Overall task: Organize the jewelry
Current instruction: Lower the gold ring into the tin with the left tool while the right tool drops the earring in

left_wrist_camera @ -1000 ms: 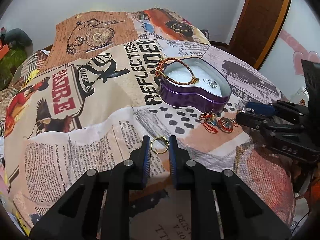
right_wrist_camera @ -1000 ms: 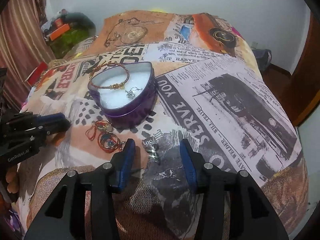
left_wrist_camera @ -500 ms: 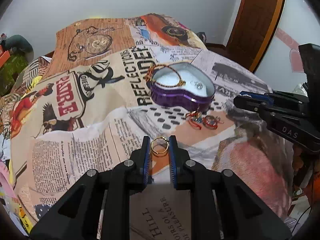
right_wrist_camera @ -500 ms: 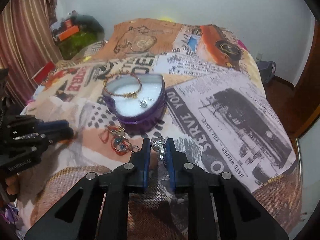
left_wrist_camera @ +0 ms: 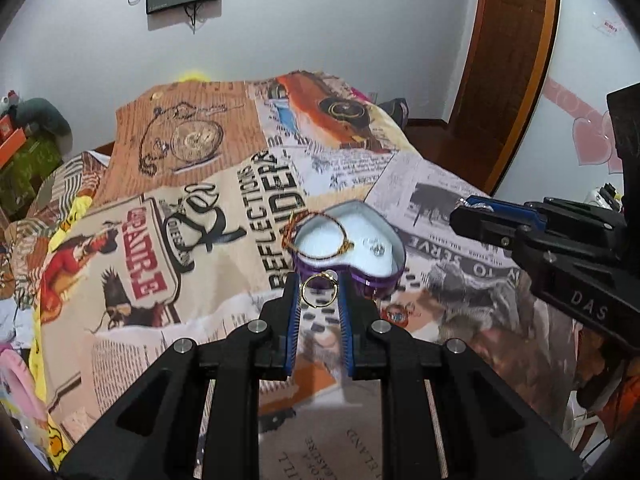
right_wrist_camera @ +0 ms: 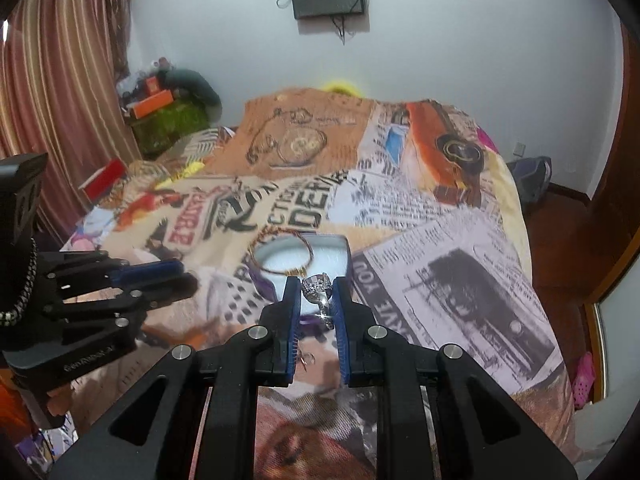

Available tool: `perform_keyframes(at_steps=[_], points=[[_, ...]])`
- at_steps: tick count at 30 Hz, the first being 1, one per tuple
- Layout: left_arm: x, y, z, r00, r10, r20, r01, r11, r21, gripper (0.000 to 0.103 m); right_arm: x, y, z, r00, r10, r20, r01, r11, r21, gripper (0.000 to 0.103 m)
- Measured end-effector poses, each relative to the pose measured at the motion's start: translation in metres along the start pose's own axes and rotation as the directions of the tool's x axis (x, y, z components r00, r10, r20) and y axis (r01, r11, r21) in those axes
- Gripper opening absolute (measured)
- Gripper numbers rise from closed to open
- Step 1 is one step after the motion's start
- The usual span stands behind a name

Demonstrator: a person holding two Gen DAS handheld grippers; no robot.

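Observation:
My left gripper [left_wrist_camera: 319, 294] is shut on a gold ring [left_wrist_camera: 319, 290], held above the bed in front of a purple heart-shaped tin [left_wrist_camera: 382, 276]. The tin has a white lining, a red-gold bracelet [left_wrist_camera: 316, 234] draped over its rim and a small silver piece [left_wrist_camera: 376, 246] inside. My right gripper [right_wrist_camera: 316, 294] is shut on a silver stone ring [right_wrist_camera: 318, 292], also raised near the tin [right_wrist_camera: 336, 250]. The right gripper shows at the right of the left wrist view [left_wrist_camera: 472, 210]; the left gripper shows at the left of the right wrist view [right_wrist_camera: 176, 276].
A bedspread [left_wrist_camera: 160, 240] printed with newspaper and a pocket watch covers the bed. Red and blue earrings [left_wrist_camera: 396, 314] lie on it right of the tin. A wooden door [left_wrist_camera: 508, 60] stands at the right, curtains [right_wrist_camera: 52, 80] and clutter at the left.
Both grippers have lifted off the bedspread with their rings and come closer to the tin. The right gripper, open a second ago, closed on the silver ring.

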State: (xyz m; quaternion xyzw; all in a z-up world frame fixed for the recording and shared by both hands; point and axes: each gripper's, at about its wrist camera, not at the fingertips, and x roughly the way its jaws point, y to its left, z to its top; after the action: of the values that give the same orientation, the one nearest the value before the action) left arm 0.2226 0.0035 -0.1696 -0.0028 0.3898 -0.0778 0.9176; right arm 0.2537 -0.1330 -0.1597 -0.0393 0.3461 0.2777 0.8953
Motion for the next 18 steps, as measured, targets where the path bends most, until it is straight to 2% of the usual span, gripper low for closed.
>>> perform_keyframes(at_steps=[11, 18], points=[[0.008, 0.006, 0.021, 0.999, 0.003, 0.038, -0.002, 1.0, -0.01, 0.017, 0.016, 0.001, 0.012, 1.0, 0.021, 0.012, -0.021, 1.0, 0.016, 0.014], [0.03, 0.014, 0.027, 1.0, -0.01, 0.012, 0.01, 1.0, -0.02, 0.017, 0.037, -0.005, 0.017, 0.999, 0.035, -0.015, -0.035, 0.999, 0.026, 0.014]])
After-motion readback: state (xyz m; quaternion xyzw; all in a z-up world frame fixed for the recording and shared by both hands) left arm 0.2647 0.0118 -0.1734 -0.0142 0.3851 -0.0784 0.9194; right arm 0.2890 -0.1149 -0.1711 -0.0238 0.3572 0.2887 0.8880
